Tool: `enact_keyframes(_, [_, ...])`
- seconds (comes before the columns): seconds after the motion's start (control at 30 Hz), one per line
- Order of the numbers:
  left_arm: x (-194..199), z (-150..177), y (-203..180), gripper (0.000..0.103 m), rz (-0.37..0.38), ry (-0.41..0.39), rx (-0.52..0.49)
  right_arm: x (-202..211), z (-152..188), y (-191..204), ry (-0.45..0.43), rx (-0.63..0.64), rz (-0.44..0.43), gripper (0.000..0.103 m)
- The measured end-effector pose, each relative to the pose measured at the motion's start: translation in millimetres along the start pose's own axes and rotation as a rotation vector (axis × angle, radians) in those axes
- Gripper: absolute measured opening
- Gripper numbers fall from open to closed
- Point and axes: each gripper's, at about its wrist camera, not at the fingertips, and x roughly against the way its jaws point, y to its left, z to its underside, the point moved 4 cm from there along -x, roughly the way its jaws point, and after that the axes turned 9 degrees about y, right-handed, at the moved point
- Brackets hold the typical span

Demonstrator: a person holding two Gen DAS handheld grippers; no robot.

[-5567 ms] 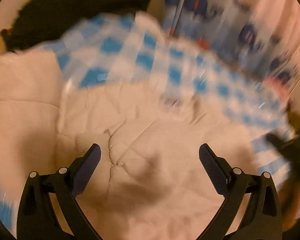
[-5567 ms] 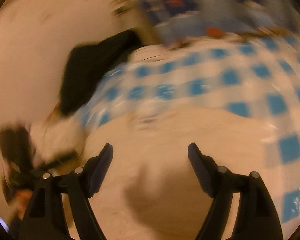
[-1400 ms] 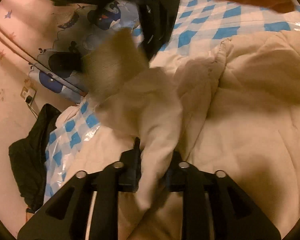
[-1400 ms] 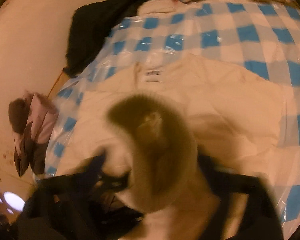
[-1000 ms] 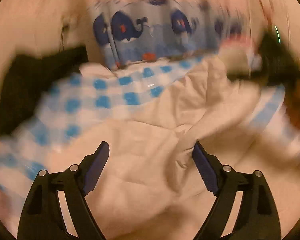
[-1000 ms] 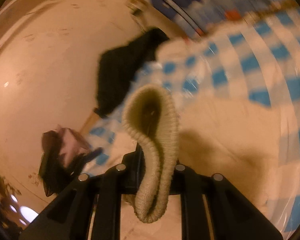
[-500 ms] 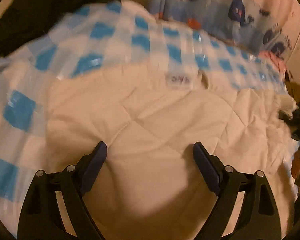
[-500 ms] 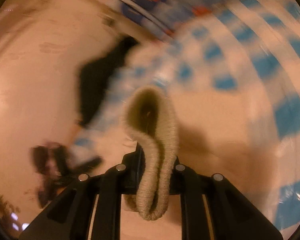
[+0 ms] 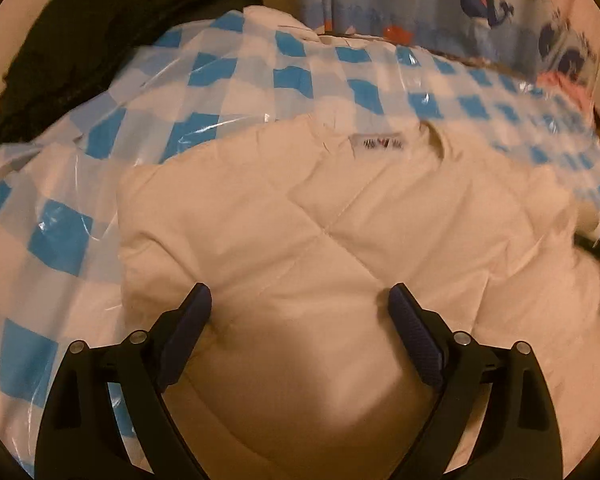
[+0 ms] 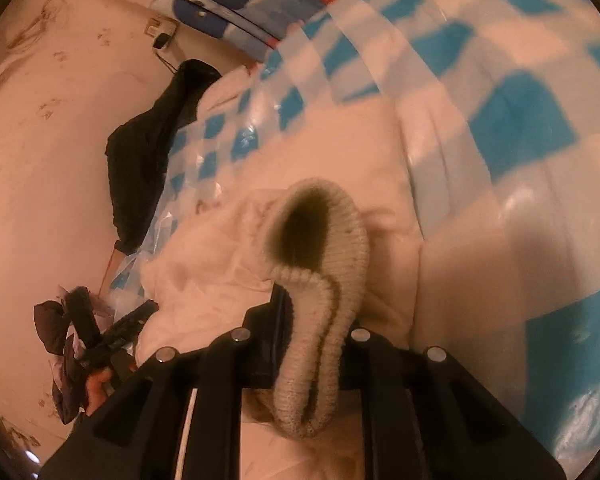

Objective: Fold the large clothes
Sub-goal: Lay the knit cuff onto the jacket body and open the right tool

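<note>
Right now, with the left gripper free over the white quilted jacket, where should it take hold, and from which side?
Probably the jacket's outer side edge. There it ends in a thick folded rim lying on the checkered plastic sheet, which the opening left gripper could straddle from the sheet side. The flat quilted middle offers no ridge.

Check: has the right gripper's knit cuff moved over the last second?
Yes. The knit cuff sank toward the cream jacket; the wall fills less of the right wrist view.

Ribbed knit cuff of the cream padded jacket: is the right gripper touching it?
Touching. The right wrist view shows the right gripper with its jaws closed on the ribbed knit cuff, which loops up between them and hangs below.
</note>
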Motion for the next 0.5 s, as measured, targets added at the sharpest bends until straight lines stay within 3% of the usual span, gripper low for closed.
enact_keyframes(0.13, [0.0, 1.2, -4.3, 0.086, -0.038, -0.006, -0.023, 1.2, -0.5, -3.4, 0.009, -0.019, -0.01, 0.019])
enact_keyframes(0.27, [1.3, 3.5, -3.8, 0.086, -0.05, -0.008, -0.028, 19.0, -1.9, -11.0, -0.027, -0.079, -0.011, 0.033])
enact_keyframes(0.33, [2.5, 2.8, -5.3, 0.087, -0.063, -0.007, -0.031, 35.0, -2.3, -14.4, -0.079, -0.102, 0.062, 0.042])
enact_keyframes(0.4, [8.5, 1.4, -6.0, 0.086, -0.087, -0.008, -0.03, 63.3, -4.0, 1.3, -0.205, -0.036, 0.204, 0.046])
enact_keyframes(0.5, [31.4, 1.4, -16.1, 0.086, -0.133, -0.076, -0.066, 81.5, -9.7, 58.1, -0.298, 0.16, 0.241, 0.048])
